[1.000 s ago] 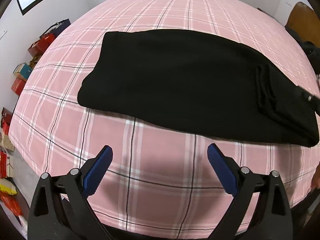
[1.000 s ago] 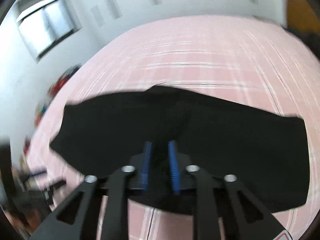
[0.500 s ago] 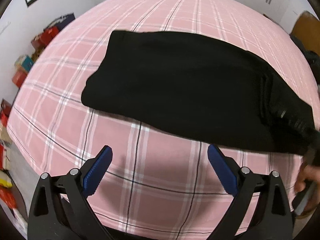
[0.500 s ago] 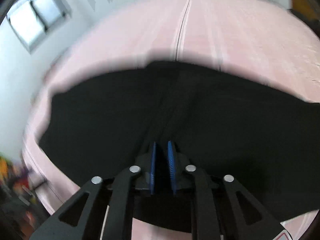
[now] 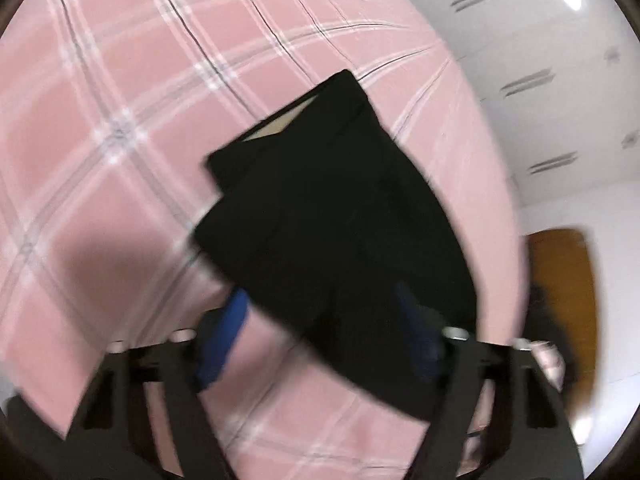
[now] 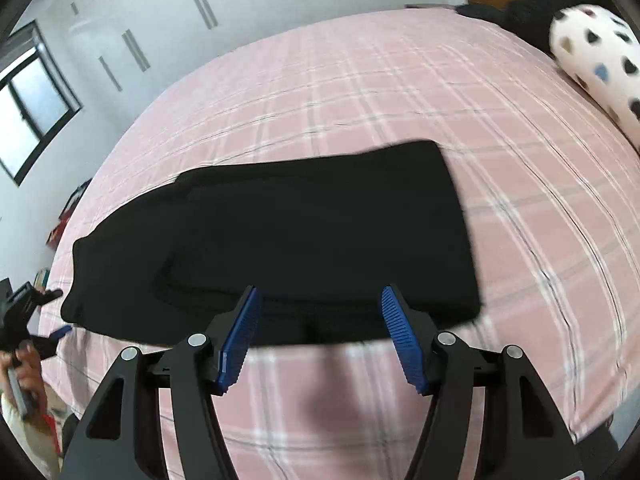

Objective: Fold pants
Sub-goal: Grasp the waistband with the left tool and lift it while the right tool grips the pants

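The black pants lie folded into a wide flat stack on the pink plaid bed. My right gripper is open and empty, its blue pads just short of the stack's near edge. In the blurred left wrist view the pants run from the middle toward the lower right, with a pale strip of lining showing at the far end. My left gripper is open, its fingers either side of the near end of the pants. I cannot tell whether it touches the cloth.
A white pillow with dark hearts lies at the bed's far right. A wooden chair stands past the bed's right edge. White wardrobe doors line the back wall. The person's other hand and gripper show at the left edge.
My right gripper has let go of the pants and opened, and the cloth now lies folded over. My left gripper has swung round to the near end of the pants.
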The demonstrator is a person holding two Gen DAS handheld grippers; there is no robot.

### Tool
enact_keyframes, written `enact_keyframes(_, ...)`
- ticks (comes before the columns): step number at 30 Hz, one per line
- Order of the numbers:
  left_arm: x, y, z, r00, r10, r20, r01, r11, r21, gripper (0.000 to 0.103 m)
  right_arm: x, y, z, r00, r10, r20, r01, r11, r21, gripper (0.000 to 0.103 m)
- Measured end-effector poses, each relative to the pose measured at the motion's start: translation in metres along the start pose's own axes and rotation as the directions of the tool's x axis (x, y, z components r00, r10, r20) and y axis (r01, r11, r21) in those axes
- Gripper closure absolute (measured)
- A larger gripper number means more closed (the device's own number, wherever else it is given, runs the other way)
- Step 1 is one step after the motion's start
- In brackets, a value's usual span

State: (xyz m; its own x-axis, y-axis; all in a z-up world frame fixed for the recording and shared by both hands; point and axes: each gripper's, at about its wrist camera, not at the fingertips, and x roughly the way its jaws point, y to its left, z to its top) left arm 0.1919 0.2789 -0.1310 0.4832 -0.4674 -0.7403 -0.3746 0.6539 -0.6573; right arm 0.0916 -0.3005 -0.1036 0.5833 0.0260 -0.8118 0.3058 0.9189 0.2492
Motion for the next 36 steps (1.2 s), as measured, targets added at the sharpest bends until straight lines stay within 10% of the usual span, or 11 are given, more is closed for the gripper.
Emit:
enact_keyframes(2, 0.010, 0.003, 0.013, 0.999, 0.041, -0.030, -0.041, 0.999, -0.019, 0.097, 0.003, -0.005, 0.000, 1.000, -0.005, -0.015, 0.005, 1.000, 0.015, 0.041)
enact_keyframes(8, -0.053, -0.068, 0.024, 0.978, -0.112, 0.175, 0.070, 0.970, 0.233, 0.097, 0.001, 0.000, -0.001, 1.000, 0.004, 0.001, -0.004, 1.000, -0.022, 0.041)
enact_keyframes(12, 0.014, -0.031, 0.030, 0.986, 0.163, 0.038, -0.167, 0.976, 0.137, 0.095, 0.012, 0.001, -0.008, 0.999, -0.012, -0.044, 0.011, 1.000, -0.024, 0.041)
enact_keyframes(14, 0.011, -0.011, 0.023, 0.992, 0.120, 0.035, -0.122, 0.990, 0.071, 0.092, 0.008, 0.002, -0.011, 0.999, -0.024, -0.039, 0.023, 0.999, -0.049, 0.041)
enact_keyframes(18, -0.011, 0.010, 0.007, 0.998, 0.013, 0.064, -0.012, 1.000, -0.013, 0.045, 0.005, -0.013, -0.012, 0.997, -0.077, -0.028, 0.075, 0.996, -0.049, 0.034)
enact_keyframes(21, -0.015, 0.020, 0.004, 0.993, 0.051, 0.105, -0.042, 0.996, -0.081, 0.029, 0.005, -0.034, -0.009, 0.997, -0.060, -0.042, 0.062, 0.997, 0.049, 0.034)
enact_keyframes(25, -0.029, 0.031, -0.005, 0.967, 0.053, 0.251, -0.002, 0.980, -0.198, 0.020, 0.006, -0.053, -0.003, 0.998, -0.049, -0.035, 0.053, 0.990, 0.130, 0.032)
enact_keyframes(36, 0.017, 0.020, 0.018, 0.987, 0.043, 0.153, -0.006, 0.972, -0.235, 0.006, 0.054, -0.086, 0.006, 0.989, 0.123, -0.076, -0.086, 0.923, 0.376, 0.020)
